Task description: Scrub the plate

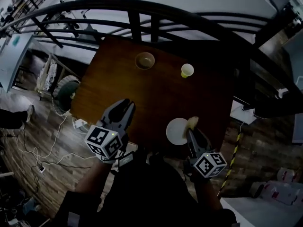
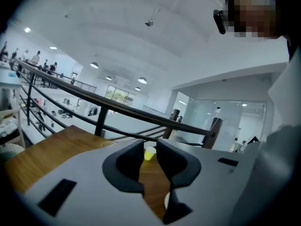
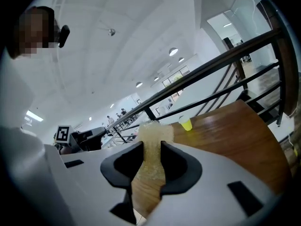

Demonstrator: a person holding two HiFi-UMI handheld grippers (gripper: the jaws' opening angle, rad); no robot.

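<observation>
Now right gripper (image 1: 191, 130) pinching sponge (image 1: 192, 122), plate (image 1: 175, 132) just left of tips; left gripper (image 1: 126, 106) jaws narrowly apart, empty, cup (image 1: 187, 70) well ahead.

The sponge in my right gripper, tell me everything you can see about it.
The sponge is a pale yellowish-beige block with a coarse, porous look. The right gripper pinches it between both jaws. It is squeezed narrow there and stands out wider past the tips. In the head view it sits at the far right rim of the white plate on the brown table. Whether it touches the plate cannot be told.
</observation>
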